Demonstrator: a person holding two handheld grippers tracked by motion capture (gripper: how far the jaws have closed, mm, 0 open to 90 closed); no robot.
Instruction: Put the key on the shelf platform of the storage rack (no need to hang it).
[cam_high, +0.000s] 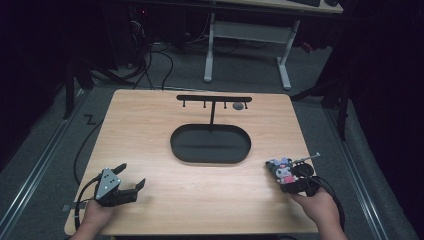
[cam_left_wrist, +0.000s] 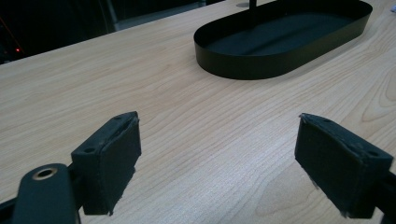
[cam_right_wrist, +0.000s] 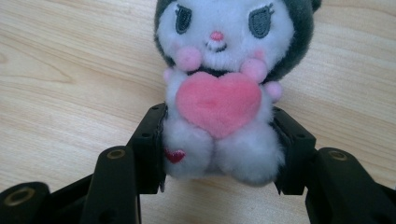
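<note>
Toy plush (cam_right_wrist: 219, 93) is squeezed between the closed right gripper (cam_right_wrist: 219, 149) on the table (cam_high: 200, 200). The left gripper (cam_left_wrist: 219, 158) is held wide open.

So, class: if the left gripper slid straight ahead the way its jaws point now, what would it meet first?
Probably the black oval tray. The left gripper has open jaws with bare wooden table ahead, and the tray's near wall is the first thing in that line, though it sits slightly to the right, so depth is uncertain.
</note>
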